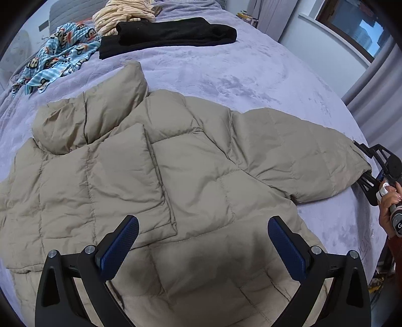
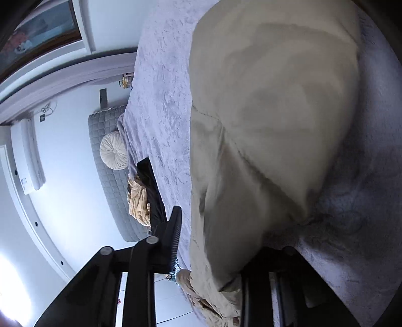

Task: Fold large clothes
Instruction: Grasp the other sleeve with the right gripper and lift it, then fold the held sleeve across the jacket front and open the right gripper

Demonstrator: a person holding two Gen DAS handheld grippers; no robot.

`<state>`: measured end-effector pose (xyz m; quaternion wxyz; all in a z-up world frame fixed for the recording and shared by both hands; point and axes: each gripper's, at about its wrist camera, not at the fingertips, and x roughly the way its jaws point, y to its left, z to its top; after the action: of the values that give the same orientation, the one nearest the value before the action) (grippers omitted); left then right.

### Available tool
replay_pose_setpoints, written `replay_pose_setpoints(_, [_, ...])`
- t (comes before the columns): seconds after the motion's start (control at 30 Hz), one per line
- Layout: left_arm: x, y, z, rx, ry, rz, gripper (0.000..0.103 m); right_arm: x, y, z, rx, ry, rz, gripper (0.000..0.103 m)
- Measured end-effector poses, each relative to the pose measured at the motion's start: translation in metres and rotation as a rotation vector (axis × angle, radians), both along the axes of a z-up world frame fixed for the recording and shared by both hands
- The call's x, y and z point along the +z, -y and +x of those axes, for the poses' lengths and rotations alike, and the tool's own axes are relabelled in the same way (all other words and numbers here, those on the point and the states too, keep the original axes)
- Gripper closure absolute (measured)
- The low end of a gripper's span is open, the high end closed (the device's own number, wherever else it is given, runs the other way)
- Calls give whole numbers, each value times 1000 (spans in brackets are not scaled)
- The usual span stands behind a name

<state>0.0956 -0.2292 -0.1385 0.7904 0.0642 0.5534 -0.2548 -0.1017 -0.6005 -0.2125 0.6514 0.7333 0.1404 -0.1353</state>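
Observation:
A large beige puffer jacket [image 1: 176, 161] lies spread front-up on a lavender bedspread [image 1: 238, 75], collar at the upper left, one sleeve [image 1: 301, 151] stretched to the right. My left gripper [image 1: 203, 241] hovers open and empty above the jacket's lower body. My right gripper [image 1: 371, 166] is at the cuff end of that sleeve, turned on its side. In the right wrist view the sleeve [image 2: 263, 125] lies between the jaws of the right gripper [image 2: 213, 246], which stand wide apart; the far finger is hidden under the cloth.
A folded black garment [image 1: 170, 32], a cream striped garment [image 1: 120, 15] and a blue cartoon-print cloth [image 1: 57, 57] lie at the far end of the bed. A window [image 1: 356, 27] and curtains are at right. A grey headboard with a round cushion [image 2: 113, 151] shows in the right wrist view.

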Motion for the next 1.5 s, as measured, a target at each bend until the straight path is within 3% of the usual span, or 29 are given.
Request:
replay_pose_setpoints(0.17, [4,-25,12,39,3,-12,0,39,-17,32,103,84,-120,82])
replay_pose_setpoints(0.3, [4,-50,22,90,-10,-26,0,81,-51,77,252,123,-237,82])
replay_pose_setpoints(0.47, [8,-85,34,127,-1,-30,0,126,-123,146,477,142,-394,81])
replay_pose_setpoints(0.63, [3,-137,47,208,3,-7,0,148,-216,212,717,101,-585,81])
replay_pose_setpoints(0.77, [-5,-178,51,287,-6,7,0,135,-304,258,936,27,-711,81])
replay_pose_setpoints(0.87, [-7,-205,52,338,0,5,0,100,-361,271,1061,-70,-754,81])
replay_pose_setpoints(1.0, [-8,-231,53,372,25,22,0,51,-401,274,1139,-207,-753,81])
replay_pose_setpoints(1.2, [-17,-251,56,393,9,29,0,2,-406,261,1138,-358,-688,81])
replay_pose_setpoints(1.4, [-16,-251,59,394,13,14,0,17,-408,253,1135,-413,-686,80])
replay_pose_setpoints(1.43, [-16,-250,59,392,19,20,0,23,-409,250,1134,-405,-684,69])
replay_pose_setpoints(1.47, [-16,-249,58,391,23,27,0,29,-408,246,1126,-394,-681,46])
replay_pose_setpoints(1.5, [-17,-249,59,389,24,31,0,36,-407,243,1111,-376,-678,36])
